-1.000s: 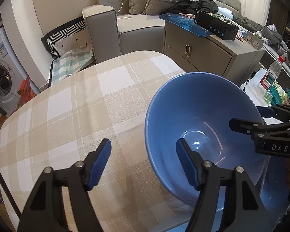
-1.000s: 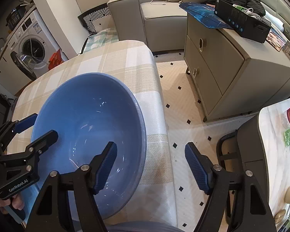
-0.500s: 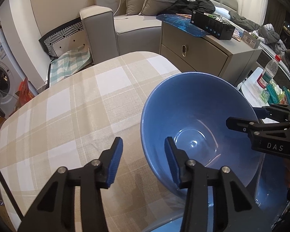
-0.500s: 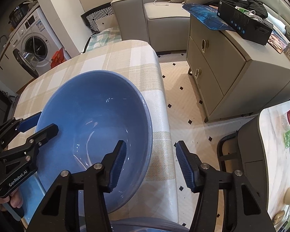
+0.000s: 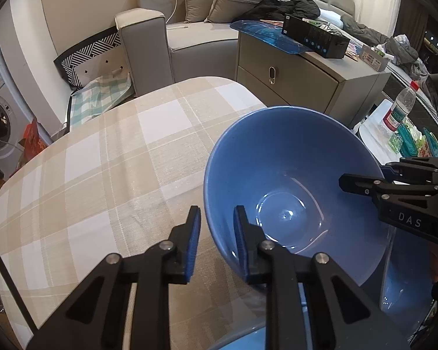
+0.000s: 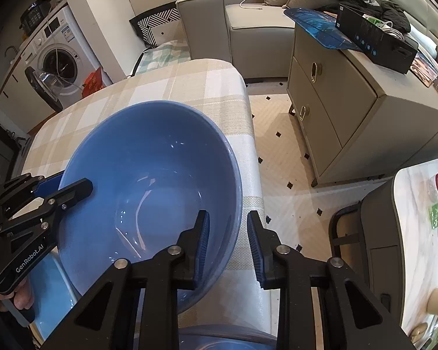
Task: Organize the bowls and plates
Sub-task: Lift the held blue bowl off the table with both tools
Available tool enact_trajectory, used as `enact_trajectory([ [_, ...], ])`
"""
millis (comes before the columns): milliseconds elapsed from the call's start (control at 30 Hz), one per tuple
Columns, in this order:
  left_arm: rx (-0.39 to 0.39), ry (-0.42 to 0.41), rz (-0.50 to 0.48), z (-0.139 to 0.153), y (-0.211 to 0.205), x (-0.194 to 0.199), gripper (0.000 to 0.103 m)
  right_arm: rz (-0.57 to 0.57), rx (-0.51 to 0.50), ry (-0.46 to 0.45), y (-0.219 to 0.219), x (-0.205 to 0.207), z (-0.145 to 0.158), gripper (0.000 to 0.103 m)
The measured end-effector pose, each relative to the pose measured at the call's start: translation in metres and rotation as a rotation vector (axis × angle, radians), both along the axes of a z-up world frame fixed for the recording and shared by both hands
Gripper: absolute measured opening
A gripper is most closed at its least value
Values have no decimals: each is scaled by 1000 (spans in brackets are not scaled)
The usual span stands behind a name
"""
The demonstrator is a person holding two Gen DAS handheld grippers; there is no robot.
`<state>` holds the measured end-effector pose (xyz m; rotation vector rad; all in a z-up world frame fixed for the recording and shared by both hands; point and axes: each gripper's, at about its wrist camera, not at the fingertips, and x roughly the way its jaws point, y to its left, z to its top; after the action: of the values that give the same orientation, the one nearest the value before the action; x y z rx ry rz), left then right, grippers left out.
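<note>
A large blue bowl (image 5: 292, 175) (image 6: 149, 175) stands at the edge of the checked table (image 5: 102, 160), on top of other blue dishes (image 5: 406, 285). My left gripper (image 5: 216, 242) straddles the bowl's left rim, one pad outside and one inside. Its jaws are closing, and a strip of cloth still shows between the outer pad and the bowl. My right gripper (image 6: 227, 242) straddles the opposite rim in the same way. Its jaws are also closing, with a thin gap at the outer pad. Each gripper also shows in the other's view, the right gripper (image 5: 394, 192) and the left gripper (image 6: 38, 201).
The table's right edge (image 6: 248, 145) drops to a tiled floor. Beyond it stand a grey cabinet (image 6: 350, 102) and a sofa (image 5: 195, 38). A washing machine (image 6: 58, 61) is at the far left. A dark chair (image 6: 373, 233) and a second table with a bottle (image 5: 400, 108) are on the right.
Both grippers' jaws have narrowed from wide open to a small gap around the bowl's rim. The bowl and both hands have stayed where they were.
</note>
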<state>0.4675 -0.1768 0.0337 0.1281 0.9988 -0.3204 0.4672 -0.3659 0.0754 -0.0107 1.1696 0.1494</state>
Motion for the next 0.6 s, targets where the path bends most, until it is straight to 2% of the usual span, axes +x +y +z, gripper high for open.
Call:
enact_trajectory([
  [233,6,-3,-11,2,-4,-1,17,11,-9,7,6,-1,1,15],
  [367,6,-5,-8,2,-2,-1,13,11,-21,9,8,-1,1,15],
  [600,7,-10,-8,3,-2,-2,12,6,-29,13,8,-1,1,15],
])
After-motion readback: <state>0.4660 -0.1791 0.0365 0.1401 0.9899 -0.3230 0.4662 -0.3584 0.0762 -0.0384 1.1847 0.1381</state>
